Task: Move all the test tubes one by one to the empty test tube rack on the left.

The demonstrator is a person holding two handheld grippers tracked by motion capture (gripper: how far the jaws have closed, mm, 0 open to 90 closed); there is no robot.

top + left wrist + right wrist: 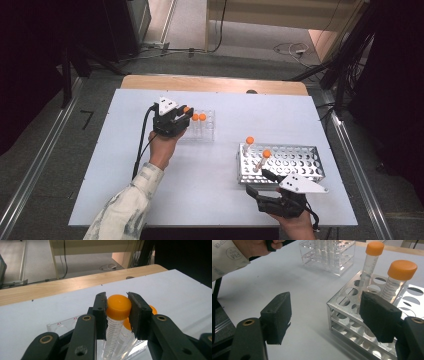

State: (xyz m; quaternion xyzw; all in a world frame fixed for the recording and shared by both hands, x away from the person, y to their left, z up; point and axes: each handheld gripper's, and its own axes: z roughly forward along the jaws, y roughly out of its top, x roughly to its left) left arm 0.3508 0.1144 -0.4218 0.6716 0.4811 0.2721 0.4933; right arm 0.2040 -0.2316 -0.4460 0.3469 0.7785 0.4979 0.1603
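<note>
Upright, cap up: tube (115, 322) clamped in left gripper (117, 308); right gripper (324, 315) jaws apart.

White bench (125, 165) with wooden far edge (215, 84); grey floor (45, 150) beyond, loose cables (292, 49), metal rails (357, 165) alongside, dark surroundings.

The clear rack (65, 325) bears red labels "A1" and "A2"; the sleeve (227, 255) reads "FM".
</note>
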